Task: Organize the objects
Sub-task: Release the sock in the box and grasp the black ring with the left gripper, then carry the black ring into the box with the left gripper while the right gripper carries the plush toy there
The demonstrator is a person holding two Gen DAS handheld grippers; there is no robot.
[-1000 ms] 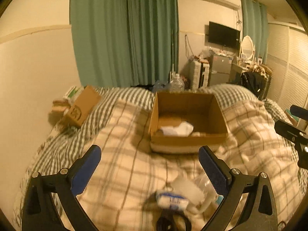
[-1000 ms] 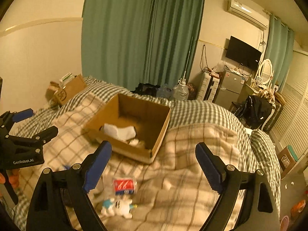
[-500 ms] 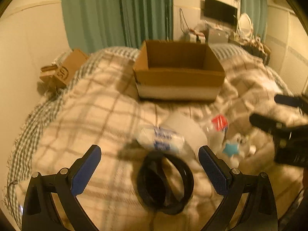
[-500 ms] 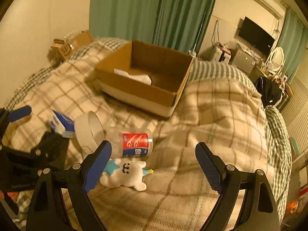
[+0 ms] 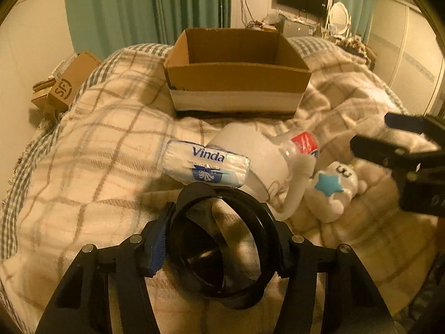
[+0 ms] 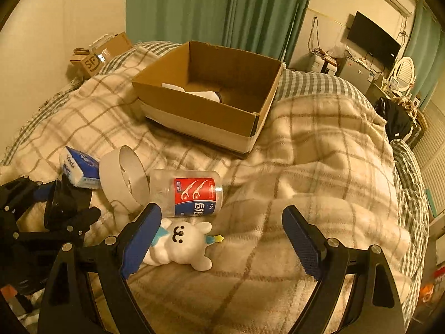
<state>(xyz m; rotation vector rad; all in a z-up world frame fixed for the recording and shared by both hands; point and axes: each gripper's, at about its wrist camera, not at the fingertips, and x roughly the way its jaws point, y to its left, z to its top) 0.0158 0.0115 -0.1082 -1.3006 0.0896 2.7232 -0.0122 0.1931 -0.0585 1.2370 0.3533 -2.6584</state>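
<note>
My left gripper (image 5: 219, 253) is shut on a black ring-shaped holder (image 5: 222, 247), low on the plaid blanket; it also shows in the right wrist view (image 6: 66, 203). Beyond it lie a Vinda tissue pack (image 5: 204, 164), a white tape roll (image 5: 250, 153), a clear floss-pick jar with a red label (image 6: 192, 192) and a white bunny toy (image 6: 180, 242). My right gripper (image 6: 222, 239) is open and empty, just above the bunny toy. An open cardboard box (image 6: 211, 94) stands further back with white items inside.
A small SF carton (image 5: 66, 86) and clutter lie at the bed's far left by the wall. Green curtains (image 6: 222, 11) hang behind. A TV, a fridge and a mirror stand at the back right. The blanket (image 6: 319, 153) is rumpled to the right.
My left gripper has moved down and forward and closed on the black ring holder. My right gripper has dropped lower towards the bunny toy and stays open.
</note>
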